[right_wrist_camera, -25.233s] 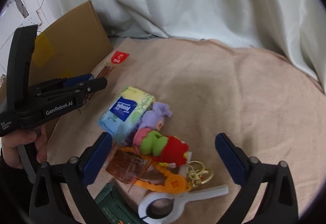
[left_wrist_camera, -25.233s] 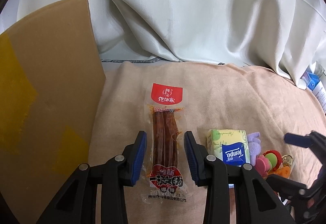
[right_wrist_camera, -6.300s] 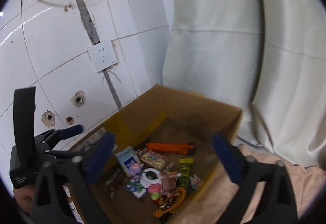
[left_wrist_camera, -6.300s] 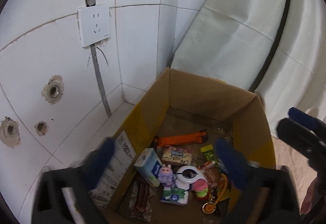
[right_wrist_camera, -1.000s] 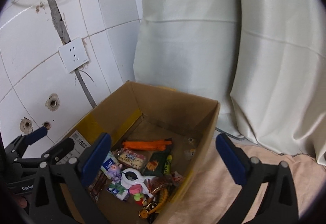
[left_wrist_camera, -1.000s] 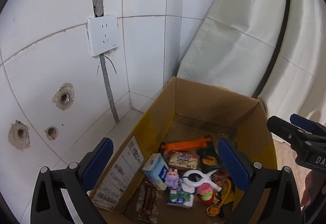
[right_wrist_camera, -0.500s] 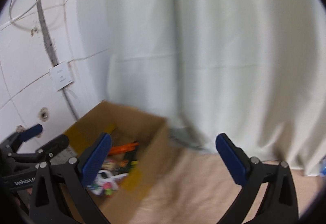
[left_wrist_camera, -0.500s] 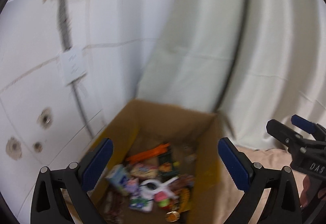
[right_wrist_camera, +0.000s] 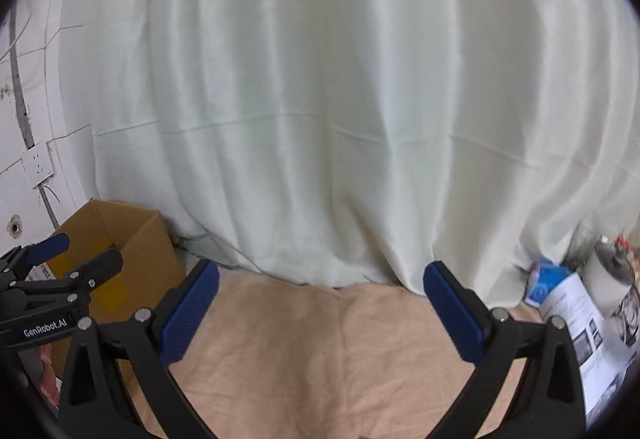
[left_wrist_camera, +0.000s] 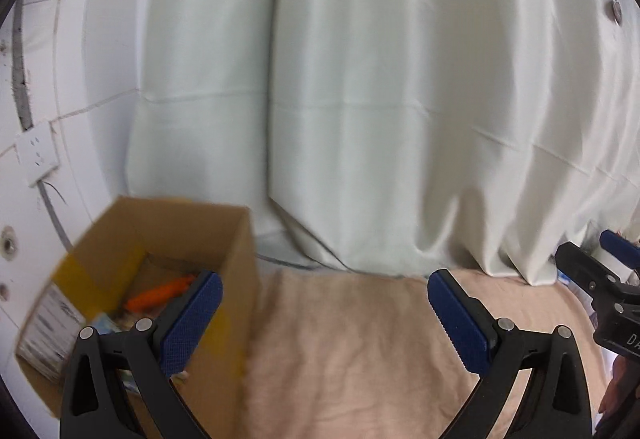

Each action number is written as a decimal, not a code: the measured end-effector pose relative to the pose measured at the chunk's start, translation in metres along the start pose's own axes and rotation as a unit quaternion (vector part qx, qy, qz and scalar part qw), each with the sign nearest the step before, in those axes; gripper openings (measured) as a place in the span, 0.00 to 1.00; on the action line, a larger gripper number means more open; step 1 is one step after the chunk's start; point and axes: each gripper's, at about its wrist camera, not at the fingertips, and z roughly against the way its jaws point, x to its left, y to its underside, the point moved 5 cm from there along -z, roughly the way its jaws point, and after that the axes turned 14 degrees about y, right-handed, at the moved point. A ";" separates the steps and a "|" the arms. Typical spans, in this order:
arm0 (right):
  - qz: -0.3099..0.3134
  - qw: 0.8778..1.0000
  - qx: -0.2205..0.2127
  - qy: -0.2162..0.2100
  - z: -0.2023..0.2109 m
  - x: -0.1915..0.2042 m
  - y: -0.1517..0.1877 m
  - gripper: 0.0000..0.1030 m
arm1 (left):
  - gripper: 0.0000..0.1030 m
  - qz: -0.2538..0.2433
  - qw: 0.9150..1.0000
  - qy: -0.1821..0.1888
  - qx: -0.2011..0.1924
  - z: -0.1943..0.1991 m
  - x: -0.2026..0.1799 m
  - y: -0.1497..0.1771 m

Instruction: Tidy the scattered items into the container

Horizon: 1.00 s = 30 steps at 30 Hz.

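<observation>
Left tongs [left_wrist_camera: 325,313]: released, blue pads spread wide, nothing between them. Right tongs [right_wrist_camera: 320,309]: released likewise, pads wide apart and empty. Both are held above a tabletop covered with a wrinkled beige cloth [left_wrist_camera: 352,351]; the cloth area visible between the pads is bare.

Container: an open cardboard box [left_wrist_camera: 236,271] stands at the left end of the cloth, against a white tiled wall [left_wrist_camera: 72,71]. Its nearer side carries yellow tape and a printed label. Inside, an orange item [left_wrist_camera: 158,293] and other blurred items lie on the bottom; these cannot be identified.

Room: a pale curtain [right_wrist_camera: 320,99] hangs behind the tabletop, its hem reaching the cloth's far edge. A wall socket [right_wrist_camera: 37,168] is mounted on the tiles above the box. At the far right of the right wrist view, printed papers [right_wrist_camera: 576,315] and a blue-and-white pack [right_wrist_camera: 546,285] lie beside the cloth.
</observation>
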 end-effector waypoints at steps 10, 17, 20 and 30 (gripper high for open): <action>0.007 0.996 0.050 -0.072 -0.031 -0.013 0.073 1.00 | 1.00 -0.008 0.999 -0.033 0.014 -0.016 -0.025 0.061; 0.035 0.993 0.050 -0.103 -0.017 0.011 0.087 1.00 | 1.00 -0.021 0.997 -0.070 0.017 -0.009 -0.013 0.081; 0.034 0.991 0.055 -0.114 -0.018 0.019 0.091 1.00 | 1.00 -0.016 0.997 -0.078 0.003 -0.002 -0.006 0.080; 0.028 0.992 0.040 -0.113 -0.015 0.033 0.082 1.00 | 1.00 0.004 0.998 -0.068 -0.006 0.007 0.011 0.074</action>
